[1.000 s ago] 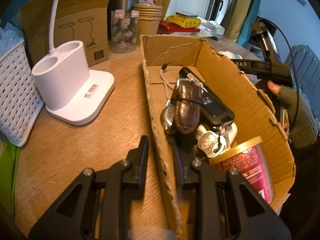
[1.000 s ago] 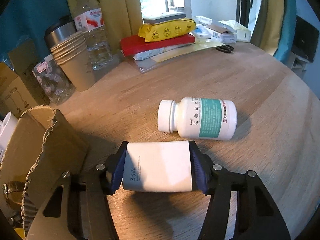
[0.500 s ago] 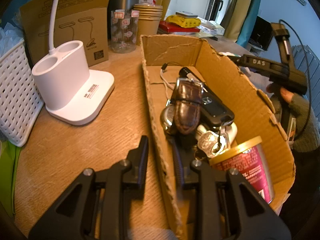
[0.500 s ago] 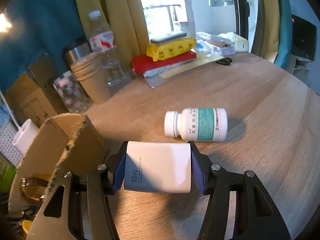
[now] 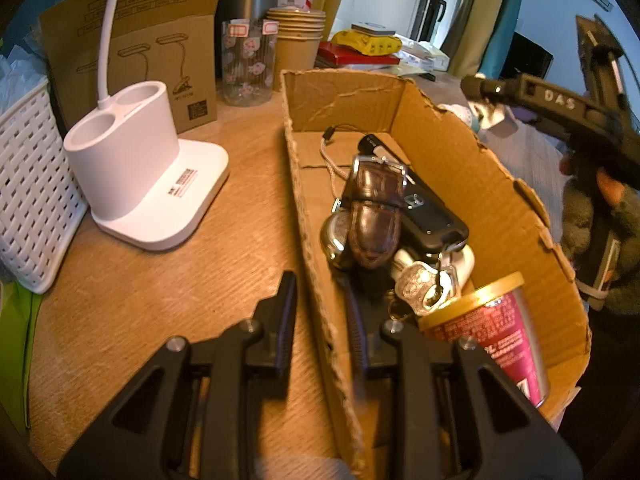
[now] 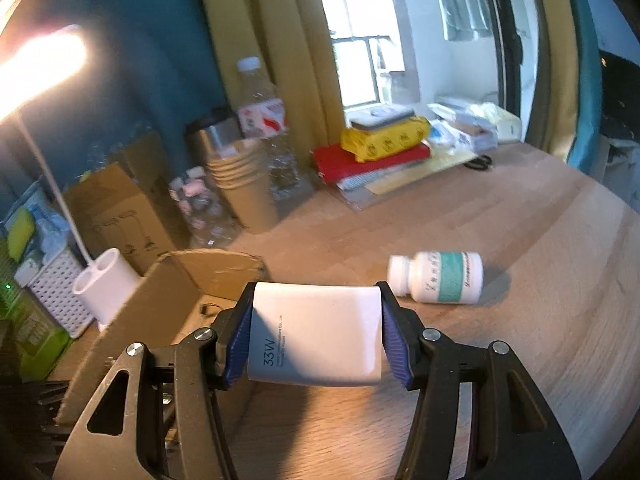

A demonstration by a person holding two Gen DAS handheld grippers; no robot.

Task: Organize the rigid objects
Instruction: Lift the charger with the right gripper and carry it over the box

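Note:
My right gripper (image 6: 316, 336) is shut on a white charger block (image 6: 316, 334) marked 33W and holds it above the wooden table, near the right wall of the open cardboard box (image 6: 160, 304). A white pill bottle (image 6: 438, 277) with a teal label lies on its side on the table beyond. My left gripper (image 5: 320, 316) is shut on the left wall of the cardboard box (image 5: 308, 208), one finger outside and one inside. The box holds a brown-strapped watch (image 5: 370, 216), a car key (image 5: 430, 216), metal keys (image 5: 420, 286) and a red can (image 5: 500, 332). The right gripper (image 5: 560, 104) shows at the right of the left wrist view.
A white lamp base (image 5: 136, 164) stands left of the box, beside a white lattice basket (image 5: 28, 200). At the back are a cardboard package (image 5: 136, 40), a patterned glass (image 5: 248, 64), stacked paper cups (image 5: 298, 44), a steel flask, a water bottle (image 6: 264, 120) and stacked books (image 6: 372, 152).
My right gripper has risen and swung left toward the box with the charger; the pill bottle now lies lower right of it. The left gripper and the box have stayed put.

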